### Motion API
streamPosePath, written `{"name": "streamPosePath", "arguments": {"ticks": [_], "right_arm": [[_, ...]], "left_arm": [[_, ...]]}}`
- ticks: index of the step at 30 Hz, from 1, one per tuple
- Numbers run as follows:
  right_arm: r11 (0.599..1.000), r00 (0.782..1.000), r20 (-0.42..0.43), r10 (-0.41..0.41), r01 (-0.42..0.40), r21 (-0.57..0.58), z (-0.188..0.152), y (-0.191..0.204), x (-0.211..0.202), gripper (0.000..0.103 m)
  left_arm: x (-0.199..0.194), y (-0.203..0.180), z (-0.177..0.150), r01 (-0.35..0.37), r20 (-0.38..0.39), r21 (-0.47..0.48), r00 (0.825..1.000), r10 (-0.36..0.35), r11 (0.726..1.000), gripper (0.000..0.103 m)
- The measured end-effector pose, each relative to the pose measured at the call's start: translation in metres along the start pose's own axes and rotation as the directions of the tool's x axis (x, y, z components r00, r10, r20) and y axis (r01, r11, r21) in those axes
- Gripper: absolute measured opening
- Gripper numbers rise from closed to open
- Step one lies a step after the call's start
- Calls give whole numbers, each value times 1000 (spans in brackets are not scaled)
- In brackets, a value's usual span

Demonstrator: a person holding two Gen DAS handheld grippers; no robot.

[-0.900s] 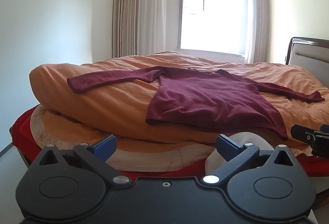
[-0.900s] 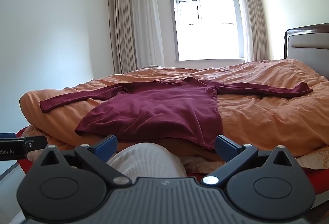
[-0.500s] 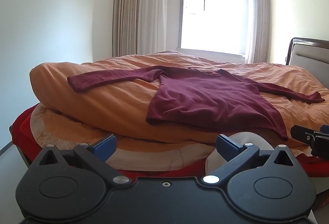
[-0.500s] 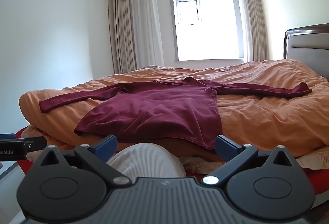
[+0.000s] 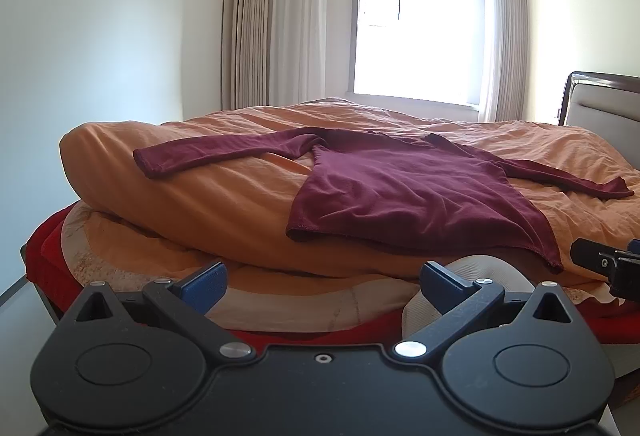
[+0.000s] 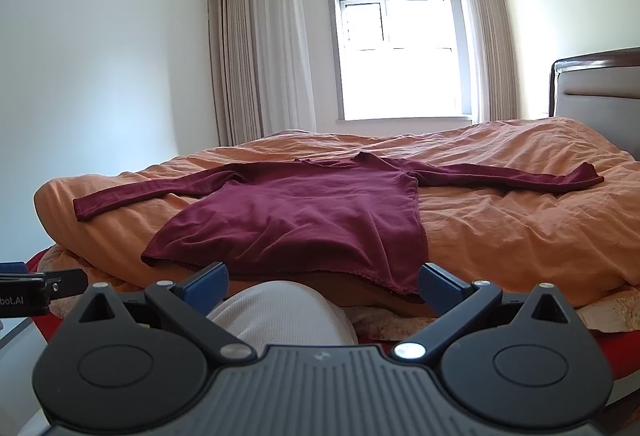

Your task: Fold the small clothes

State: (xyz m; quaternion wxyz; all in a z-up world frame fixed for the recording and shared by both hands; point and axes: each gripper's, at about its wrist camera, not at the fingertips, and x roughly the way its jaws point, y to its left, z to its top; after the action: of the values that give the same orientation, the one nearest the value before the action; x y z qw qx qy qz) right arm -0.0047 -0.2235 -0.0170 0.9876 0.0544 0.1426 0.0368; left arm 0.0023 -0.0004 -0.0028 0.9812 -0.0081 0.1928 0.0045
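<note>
Right wrist view: shirt (image 6: 304,224) lies flat, sleeves out, on the duvet (image 6: 500,232), hem at near edge. Both claws, left (image 5: 322,278) & right (image 6: 322,278), released, short of it. Risk: pinching duvet w/ the hem, or shirt sliding off the soft slope.

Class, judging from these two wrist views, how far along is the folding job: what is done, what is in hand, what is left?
Done: the maroon shirt lies spread flat on the orange duvet, sleeves out. In hand: nothing; the left gripper and right gripper are open, short of the hem. Left: every fold.
</note>
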Motion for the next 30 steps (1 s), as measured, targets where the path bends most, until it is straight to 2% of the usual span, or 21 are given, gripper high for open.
{"name": "streamPosePath", "arguments": {"ticks": [30], "right_arm": [[1000, 1000, 4, -7, 7, -1, 0, 1, -1, 103]], "left_arm": [[-6, 3, 1, -9, 7, -8, 1000, 9, 1000, 102]]}}
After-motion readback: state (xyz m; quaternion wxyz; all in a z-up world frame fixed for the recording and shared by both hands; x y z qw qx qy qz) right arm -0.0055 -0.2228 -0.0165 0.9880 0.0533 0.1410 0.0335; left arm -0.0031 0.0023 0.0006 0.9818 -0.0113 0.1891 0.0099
